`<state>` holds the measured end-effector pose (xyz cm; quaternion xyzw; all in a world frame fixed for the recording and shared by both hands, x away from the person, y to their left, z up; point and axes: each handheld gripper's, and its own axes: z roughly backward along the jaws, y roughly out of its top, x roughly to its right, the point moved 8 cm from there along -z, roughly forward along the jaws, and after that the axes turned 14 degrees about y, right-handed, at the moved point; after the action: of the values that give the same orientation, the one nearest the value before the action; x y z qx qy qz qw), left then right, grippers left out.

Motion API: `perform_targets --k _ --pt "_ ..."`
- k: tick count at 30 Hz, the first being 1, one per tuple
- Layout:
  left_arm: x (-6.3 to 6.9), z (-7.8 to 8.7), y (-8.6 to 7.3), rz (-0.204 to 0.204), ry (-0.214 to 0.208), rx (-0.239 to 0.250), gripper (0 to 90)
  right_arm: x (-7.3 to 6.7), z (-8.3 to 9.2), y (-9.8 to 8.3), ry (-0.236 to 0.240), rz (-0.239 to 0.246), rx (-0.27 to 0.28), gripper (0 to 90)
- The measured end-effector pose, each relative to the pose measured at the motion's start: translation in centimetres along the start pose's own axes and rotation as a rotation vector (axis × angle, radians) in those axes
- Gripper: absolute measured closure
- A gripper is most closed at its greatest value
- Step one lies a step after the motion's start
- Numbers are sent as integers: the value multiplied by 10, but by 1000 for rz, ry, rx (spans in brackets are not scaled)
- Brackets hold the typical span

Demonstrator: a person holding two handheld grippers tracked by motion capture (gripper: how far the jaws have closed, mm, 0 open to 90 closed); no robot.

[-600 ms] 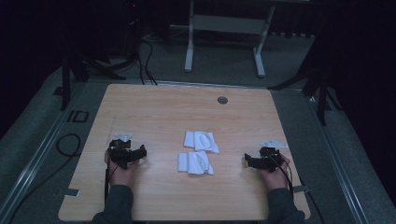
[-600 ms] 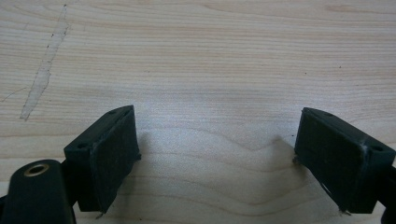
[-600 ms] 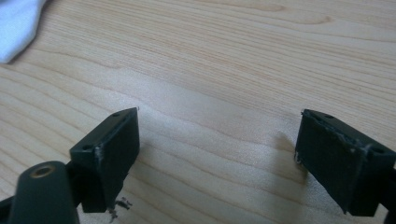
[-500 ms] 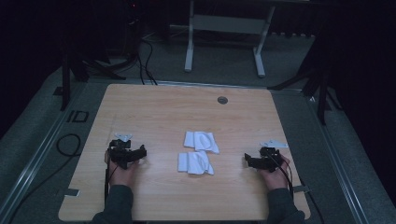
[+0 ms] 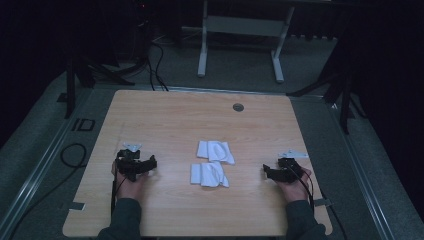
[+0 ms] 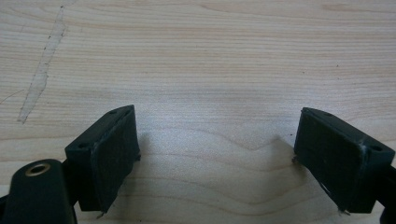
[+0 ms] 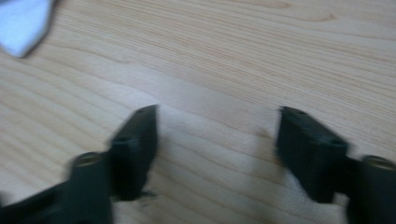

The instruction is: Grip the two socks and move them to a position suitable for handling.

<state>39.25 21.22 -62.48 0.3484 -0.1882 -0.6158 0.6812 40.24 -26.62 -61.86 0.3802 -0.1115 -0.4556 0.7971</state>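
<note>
On the pale wooden table [image 5: 165,120] lie two white cloths [image 5: 212,161]; dark room.

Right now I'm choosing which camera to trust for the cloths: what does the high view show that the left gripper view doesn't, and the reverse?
High view alone: two white cloths, the far cloth and the near cloth, mid-table, apart from both open tongs, with the right tongs beside them, plus a round grommet near the far edge. Left gripper view alone: a pale scratch in the wood ahead. Both: the left tongs, open over bare table.
</note>
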Motion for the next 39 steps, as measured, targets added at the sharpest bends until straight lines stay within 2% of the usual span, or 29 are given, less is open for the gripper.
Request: perform_targets --k 2,4,7,13,19,22,24,26,33,35,39 --pt "0 0 0 -2 -1 0 137 -3 2 0 18 13 -2 476" --pt "0 0 0 -3 -3 2 137 -7 4 0 50 12 4 547" --pt "0 0 0 -6 -6 3 137 -14 10 3 69 36 18 606" --pt "1 0 0 -11 -12 5 138 -29 21 7 75 103 -4 724" --pt "1 0 0 -13 -15 5 137 -43 27 11 92 143 -10 805" --pt "1 0 0 -12 -15 5 137 -51 28 14 88 188 -21 855" --pt "1 0 0 -14 -15 5 137 -56 27 15 48 256 -48 885" --pt "1 0 0 -14 -15 5 137 -63 24 16 53 290 -68 893" --pt "1 0 0 -13 -15 5 137 -85 12 19 93 334 -91 888" --pt "1 0 0 -14 -15 4 137 -90 9 20 81 361 -106 873" --pt "1 0 0 -13 -15 5 137 -103 1 19 102 387 -126 867"
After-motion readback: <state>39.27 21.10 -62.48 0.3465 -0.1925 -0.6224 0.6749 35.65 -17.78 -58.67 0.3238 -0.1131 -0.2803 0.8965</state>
